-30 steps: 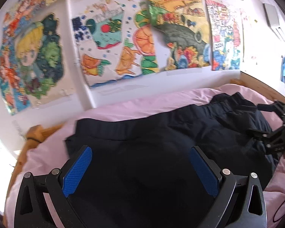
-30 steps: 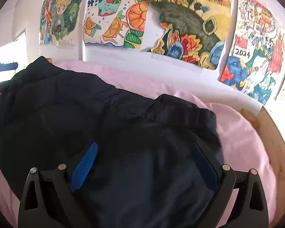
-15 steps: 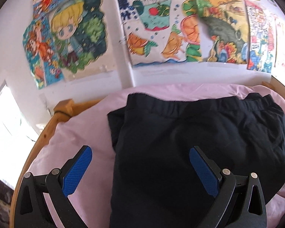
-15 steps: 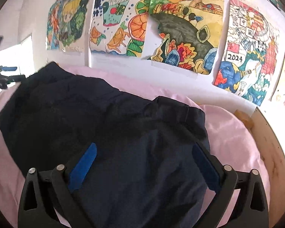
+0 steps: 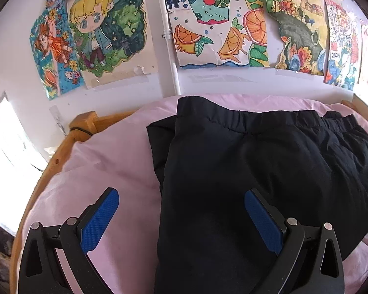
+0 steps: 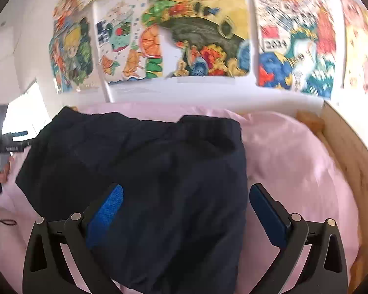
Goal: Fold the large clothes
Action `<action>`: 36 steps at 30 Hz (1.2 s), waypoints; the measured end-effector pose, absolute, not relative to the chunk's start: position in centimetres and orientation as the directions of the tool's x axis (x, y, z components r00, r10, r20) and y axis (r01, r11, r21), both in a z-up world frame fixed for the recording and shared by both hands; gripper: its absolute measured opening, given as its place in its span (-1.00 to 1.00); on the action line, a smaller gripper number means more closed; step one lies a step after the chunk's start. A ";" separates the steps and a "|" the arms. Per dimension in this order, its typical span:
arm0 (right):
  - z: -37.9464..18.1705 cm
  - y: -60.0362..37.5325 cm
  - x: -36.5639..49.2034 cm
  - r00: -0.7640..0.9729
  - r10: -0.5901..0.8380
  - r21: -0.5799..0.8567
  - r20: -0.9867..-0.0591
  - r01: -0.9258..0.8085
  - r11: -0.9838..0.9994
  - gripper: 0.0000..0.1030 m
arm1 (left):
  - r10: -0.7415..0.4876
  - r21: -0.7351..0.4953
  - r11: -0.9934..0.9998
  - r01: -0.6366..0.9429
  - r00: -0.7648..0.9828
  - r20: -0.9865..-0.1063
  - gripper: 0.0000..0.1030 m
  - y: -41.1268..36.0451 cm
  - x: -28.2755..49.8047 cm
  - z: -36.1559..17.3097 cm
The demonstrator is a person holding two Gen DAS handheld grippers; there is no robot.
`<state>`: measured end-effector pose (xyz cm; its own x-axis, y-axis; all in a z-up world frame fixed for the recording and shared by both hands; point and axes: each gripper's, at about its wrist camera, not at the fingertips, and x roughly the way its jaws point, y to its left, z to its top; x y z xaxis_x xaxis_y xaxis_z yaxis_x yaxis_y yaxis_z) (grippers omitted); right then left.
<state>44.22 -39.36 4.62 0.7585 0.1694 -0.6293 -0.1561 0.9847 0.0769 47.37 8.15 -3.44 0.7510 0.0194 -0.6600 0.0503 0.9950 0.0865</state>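
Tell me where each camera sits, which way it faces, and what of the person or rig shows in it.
Left wrist: on the left gripper, over the dark garment's left edge, facing the postered wall; only its own open fingers show.
Right wrist: on the right gripper, over the garment's right edge, facing that wall; own open fingers, plus the left gripper and a hand at far left.
Shared: garment, pink bedding, wall drawings.

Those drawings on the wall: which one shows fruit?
The juice drawing, second from the left: a green cup with orange slices around it. The cartoon-child drawing beside it and the landscape drawing show no fruit.
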 end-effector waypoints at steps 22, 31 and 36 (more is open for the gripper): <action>-2.5 -45.4 52.3 0.637 0.447 0.434 -0.628 -0.191 0.880 0.97 | -0.496 -0.346 0.861 0.372 0.471 -0.729 1.00 12.7 53.3 -9.3; -0.8 -36.9 49.4 0.745 0.241 0.000 -0.621 -0.308 0.951 0.97 | -0.499 -0.330 0.853 0.404 0.449 -0.741 1.00 11.6 54.0 -10.5; -0.9 -31.0 45.9 0.842 0.117 -0.366 -0.526 -0.349 0.863 0.97 | -0.482 -0.300 0.860 0.413 0.459 -0.746 1.00 11.0 53.8 -10.9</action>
<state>45.93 -30.98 -0.86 0.8424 0.1173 -0.5259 -0.3487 0.8628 -0.3660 53.83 10.98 -10.88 0.4593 -0.4816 -0.7464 0.4133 0.8596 -0.3003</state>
